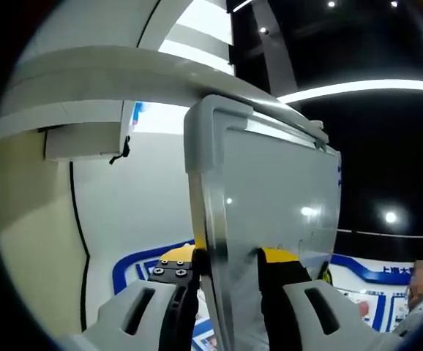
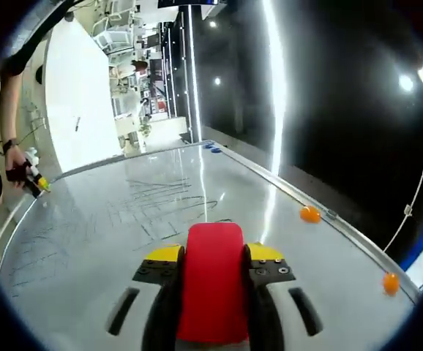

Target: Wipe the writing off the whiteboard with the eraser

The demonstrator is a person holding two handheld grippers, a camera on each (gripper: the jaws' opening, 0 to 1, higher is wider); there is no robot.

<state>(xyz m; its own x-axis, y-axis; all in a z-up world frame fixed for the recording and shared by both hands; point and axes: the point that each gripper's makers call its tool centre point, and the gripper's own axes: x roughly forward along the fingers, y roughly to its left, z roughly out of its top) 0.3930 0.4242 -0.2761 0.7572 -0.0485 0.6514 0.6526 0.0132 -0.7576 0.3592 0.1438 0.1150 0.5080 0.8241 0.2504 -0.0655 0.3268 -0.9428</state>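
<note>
My right jaws pinch one red eraser point(image 2: 213, 281) against the scribbled whiteboard point(image 2: 109, 227); my left jaws clamp its edge. Two orange magnets point(image 2: 310, 214) sit on its frame, in a dark room.

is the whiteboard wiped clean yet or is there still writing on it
Still written on. The whiteboard carries dark scribbled lines ahead of the red eraser clamped in the right gripper.

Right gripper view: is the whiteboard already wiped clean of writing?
No, dark scribbled marker lines still cover the grey glossy whiteboard ahead of the red block eraser.
</note>
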